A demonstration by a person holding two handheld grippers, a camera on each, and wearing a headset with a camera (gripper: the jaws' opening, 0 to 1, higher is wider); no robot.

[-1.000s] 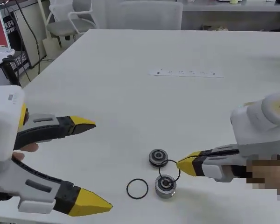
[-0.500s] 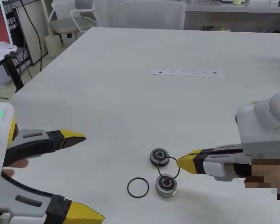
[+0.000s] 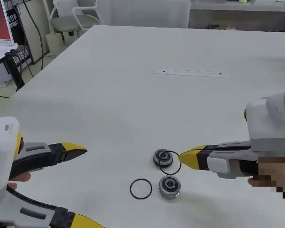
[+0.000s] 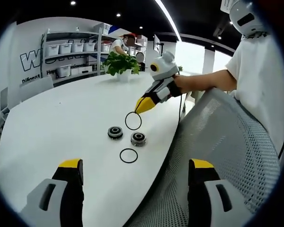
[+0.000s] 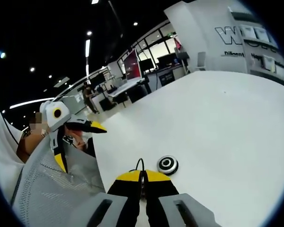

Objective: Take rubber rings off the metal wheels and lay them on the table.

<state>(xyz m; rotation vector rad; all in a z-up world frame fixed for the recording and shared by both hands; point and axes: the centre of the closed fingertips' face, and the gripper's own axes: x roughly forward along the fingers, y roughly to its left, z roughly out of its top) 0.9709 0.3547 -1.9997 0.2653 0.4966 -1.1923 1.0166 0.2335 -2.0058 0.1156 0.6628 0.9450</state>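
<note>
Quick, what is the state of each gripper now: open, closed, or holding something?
Left gripper: open, jaws wide apart, holding nothing.
Right gripper: shut on a rubber ring.

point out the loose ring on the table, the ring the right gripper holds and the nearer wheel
loose ring (image 3: 131, 189): head view, left arc of its band
held ring (image 4: 133, 129): left gripper view, lower arc
nearer wheel (image 3: 169, 185): head view, its hub
</note>
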